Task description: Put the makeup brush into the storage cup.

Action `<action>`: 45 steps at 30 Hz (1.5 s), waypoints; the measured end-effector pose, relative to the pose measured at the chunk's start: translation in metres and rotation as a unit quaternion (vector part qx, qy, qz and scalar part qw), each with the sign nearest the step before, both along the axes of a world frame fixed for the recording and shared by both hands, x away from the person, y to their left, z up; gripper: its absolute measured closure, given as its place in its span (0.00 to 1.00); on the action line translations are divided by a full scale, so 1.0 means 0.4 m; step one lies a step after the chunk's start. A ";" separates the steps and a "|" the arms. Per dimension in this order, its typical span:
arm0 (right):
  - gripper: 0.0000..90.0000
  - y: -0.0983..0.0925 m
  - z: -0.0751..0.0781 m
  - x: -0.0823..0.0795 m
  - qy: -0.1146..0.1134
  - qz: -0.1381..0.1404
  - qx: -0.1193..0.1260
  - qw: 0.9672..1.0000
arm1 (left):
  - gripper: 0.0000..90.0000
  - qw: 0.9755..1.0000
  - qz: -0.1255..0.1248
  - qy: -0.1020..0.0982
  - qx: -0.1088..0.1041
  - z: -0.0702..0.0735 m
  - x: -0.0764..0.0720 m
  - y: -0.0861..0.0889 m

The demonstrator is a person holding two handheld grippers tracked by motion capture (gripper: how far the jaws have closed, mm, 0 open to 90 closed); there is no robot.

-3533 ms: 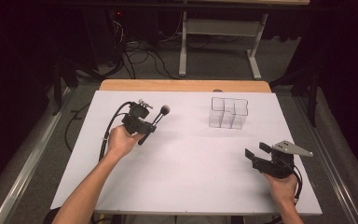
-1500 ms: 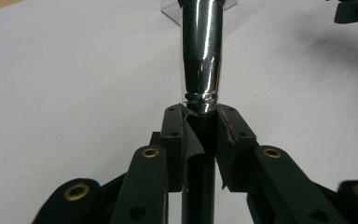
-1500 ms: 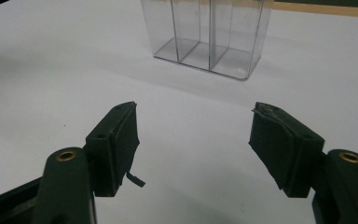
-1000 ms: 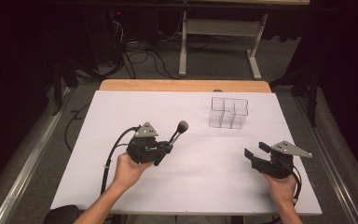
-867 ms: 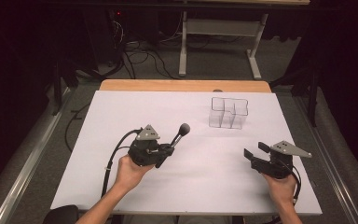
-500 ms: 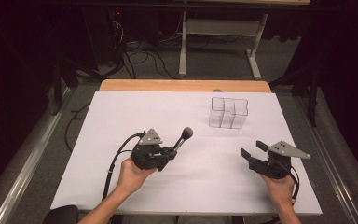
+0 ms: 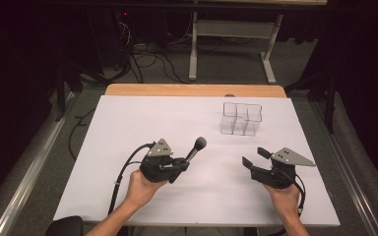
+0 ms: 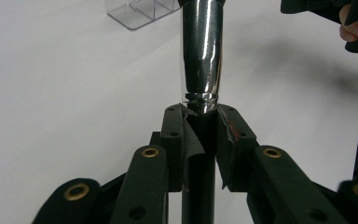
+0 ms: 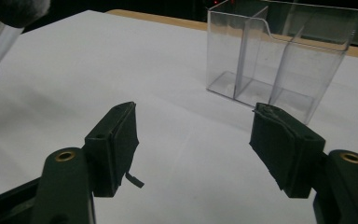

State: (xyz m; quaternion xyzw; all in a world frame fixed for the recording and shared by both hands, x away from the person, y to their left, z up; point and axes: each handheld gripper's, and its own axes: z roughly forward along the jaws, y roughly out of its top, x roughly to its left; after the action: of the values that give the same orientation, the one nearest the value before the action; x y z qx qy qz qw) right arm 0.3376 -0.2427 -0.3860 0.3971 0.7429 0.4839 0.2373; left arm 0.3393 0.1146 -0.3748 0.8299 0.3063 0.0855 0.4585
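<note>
A makeup brush (image 7: 197, 146) with a black handle, chrome ferrule (image 8: 201, 51) and dark bristle head is clamped in my left gripper (image 7: 181, 164), low over the white table near its middle. It points up and to the right. In the left gripper view the pads (image 8: 226, 140) press on the handle just below the ferrule. My right gripper (image 7: 254, 157) stands open at the right front, nothing between its pads (image 9: 116, 140). A clear compartment organizer (image 7: 241, 118) stands beyond it, upright and close ahead in the right gripper view (image 9: 279, 56). The brush head (image 9: 9, 11) shows at that view's top left.
The white table cover (image 7: 167, 118) has a wooden strip (image 7: 192, 90) along its far edge. Cables and a metal stand frame (image 7: 226, 44) are on the floor behind. Each gripper trails a black cable (image 7: 123, 172) toward the front edge.
My left gripper has carried the brush from the table's left toward the middle and nearer the front. The right gripper has shifted slightly left, still open.
</note>
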 end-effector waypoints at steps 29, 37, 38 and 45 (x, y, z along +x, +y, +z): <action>0.42 0.138 0.004 -0.017 0.055 0.131 0.049 0.989 | 0.82 1.000 -0.021 -0.009 -0.008 -0.014 -0.015 -0.045; 0.46 0.154 0.001 -0.009 0.062 0.152 0.072 0.984 | 0.82 0.999 -0.030 -0.012 -0.008 -0.020 -0.018 -0.048; 0.46 0.157 0.000 -0.008 0.064 0.154 0.075 0.983 | 0.82 0.999 -0.031 -0.012 -0.007 -0.020 -0.018 -0.049; 0.47 0.175 -0.002 -0.002 0.070 0.166 0.075 0.981 | 0.82 0.999 -0.030 -0.015 -0.008 -0.020 -0.019 -0.050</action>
State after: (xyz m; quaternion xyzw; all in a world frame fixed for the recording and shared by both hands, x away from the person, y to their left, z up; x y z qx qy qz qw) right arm 0.3366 -0.1727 -0.3867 0.3174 0.7747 0.5422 0.0707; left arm 0.3318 0.0945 -0.3828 0.8336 0.2748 0.0817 0.4721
